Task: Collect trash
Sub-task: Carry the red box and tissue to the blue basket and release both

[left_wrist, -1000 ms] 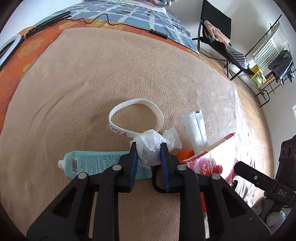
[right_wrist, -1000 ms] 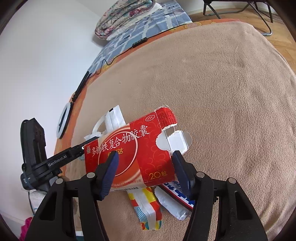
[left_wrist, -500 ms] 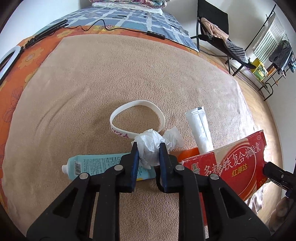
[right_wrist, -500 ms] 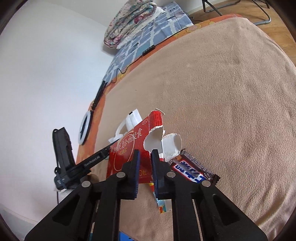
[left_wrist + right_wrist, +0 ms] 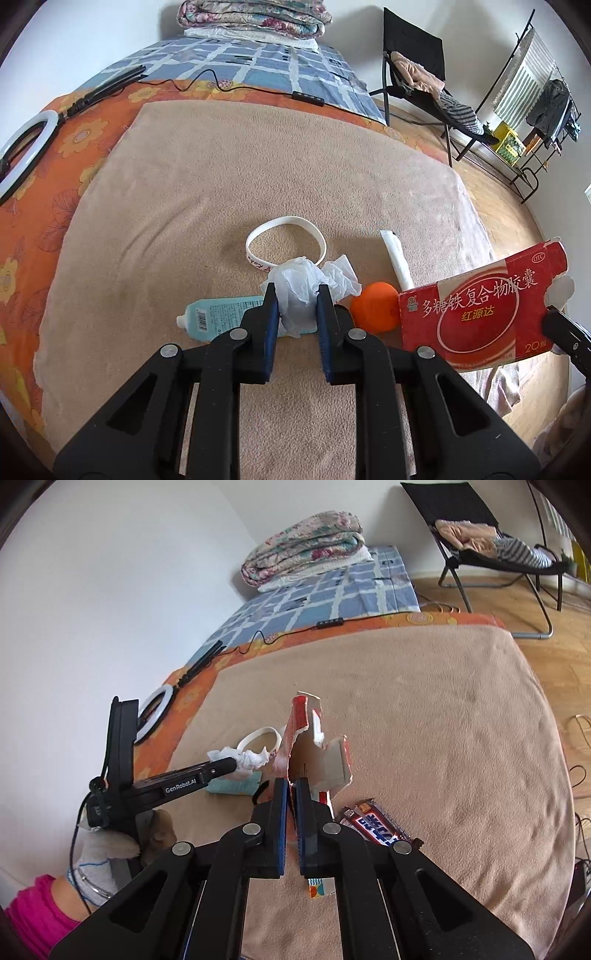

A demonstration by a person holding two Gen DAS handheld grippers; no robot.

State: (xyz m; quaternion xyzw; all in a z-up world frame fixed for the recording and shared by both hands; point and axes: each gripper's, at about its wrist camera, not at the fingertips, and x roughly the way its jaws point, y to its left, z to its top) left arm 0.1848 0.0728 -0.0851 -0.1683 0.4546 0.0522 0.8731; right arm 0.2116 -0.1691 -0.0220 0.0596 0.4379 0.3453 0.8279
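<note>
Black gripper (image 5: 291, 790) frames (2 blue pads each), grey glove (image 5: 98, 853), pink sleeve (image 5: 35, 915)

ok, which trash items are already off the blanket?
Two: crumpled white tissue in the left jaws, flattened red cardboard box in the right. Everything else lies flat.

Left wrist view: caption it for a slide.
Left gripper pinches crumpled white tissue above a beige blanket; the flattened red medicine box hangs at right.

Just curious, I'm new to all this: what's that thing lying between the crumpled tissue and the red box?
An orange cap lies between the tissue and the red box; the left wrist view shows it.
</note>
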